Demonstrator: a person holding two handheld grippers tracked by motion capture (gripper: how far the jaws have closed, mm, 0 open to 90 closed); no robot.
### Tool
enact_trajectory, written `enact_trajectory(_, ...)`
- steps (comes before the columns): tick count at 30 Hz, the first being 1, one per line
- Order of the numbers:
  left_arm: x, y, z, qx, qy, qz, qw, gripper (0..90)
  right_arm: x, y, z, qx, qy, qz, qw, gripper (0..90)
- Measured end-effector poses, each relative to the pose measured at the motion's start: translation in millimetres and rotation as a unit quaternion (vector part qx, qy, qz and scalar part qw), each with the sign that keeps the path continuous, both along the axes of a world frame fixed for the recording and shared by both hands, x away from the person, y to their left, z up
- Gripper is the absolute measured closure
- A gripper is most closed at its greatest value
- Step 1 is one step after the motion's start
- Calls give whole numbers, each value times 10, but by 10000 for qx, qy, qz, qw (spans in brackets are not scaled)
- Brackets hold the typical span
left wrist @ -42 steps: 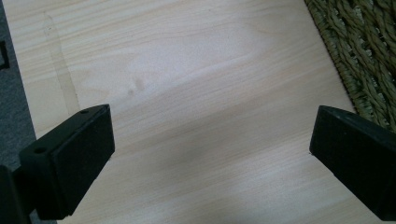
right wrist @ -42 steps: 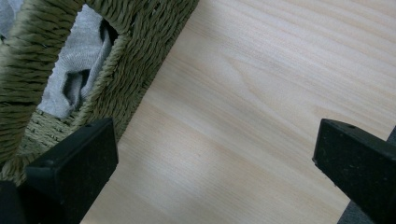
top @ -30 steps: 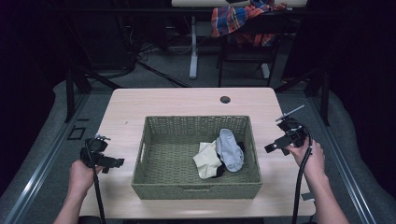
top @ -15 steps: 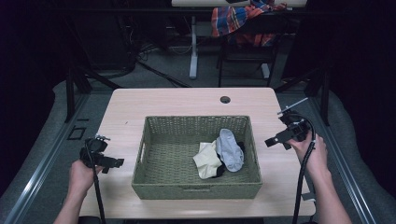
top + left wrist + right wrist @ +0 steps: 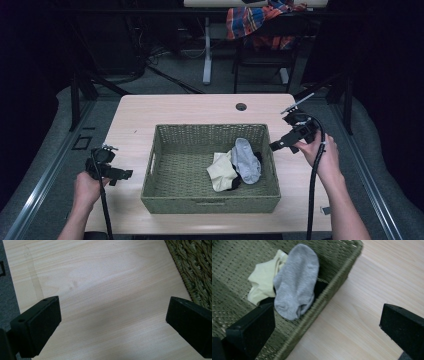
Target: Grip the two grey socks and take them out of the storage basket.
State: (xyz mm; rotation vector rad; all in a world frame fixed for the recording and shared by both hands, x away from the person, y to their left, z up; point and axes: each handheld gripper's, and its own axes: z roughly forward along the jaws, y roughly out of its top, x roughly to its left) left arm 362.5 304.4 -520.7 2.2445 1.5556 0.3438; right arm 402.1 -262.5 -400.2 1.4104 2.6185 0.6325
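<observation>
The right tongs (image 5: 281, 144) hang released, their two black jaws spread wide with nothing between them and nothing touching them. In the right gripper view one jaw stands over the inside of the woven basket (image 5: 342, 277) and the other over the bare desk (image 5: 367, 305), so the basket's rim runs through the gap below them. Just ahead of that inner jaw lies the grey sock (image 5: 295, 280), draped over a pale yellow sock (image 5: 263, 280) and a dark piece of cloth (image 5: 320, 288), all on the basket's floor against the wall nearest these tongs. In the high view the right tongs sit just beside the basket's (image 5: 150, 165) outer wall, pointing toward the grey sock (image 5: 246, 159), near it but apart from it.

The left tongs (image 5: 122, 175) are also released, jaws wide apart and holding nothing. They hover over bare desk (image 5: 105, 290), with the basket's woven wall (image 5: 195, 267) just beyond one jaw in the left gripper view. The socks are well apart from these tongs, on the far side of the basket from them.
</observation>
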Motion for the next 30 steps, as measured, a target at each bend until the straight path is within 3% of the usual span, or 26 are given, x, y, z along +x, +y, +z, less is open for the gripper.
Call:
enact_trajectory(6,-1,-6,5,-3,-7,-10,10000,1,20,294,68,-85,-13,303,9995,0)
enact_trajectory(14,0,-4,6,-7,-8,6,10000,1,80,558,69,-94,-31,499,9987,0)
enact_trajectory(19,2,-5,4,-13,-4,4,10000,1,162,750,-24,-160,6,631,9979,39)
enact_trajectory(20,4,-4,4,-13,15,-15,10000,1,205,810,-85,-141,68,774,9969,98)
enact_trajectory(30,11,1,-4,-31,13,1,10000,1,361,961,-328,-243,300,723,9966,177)
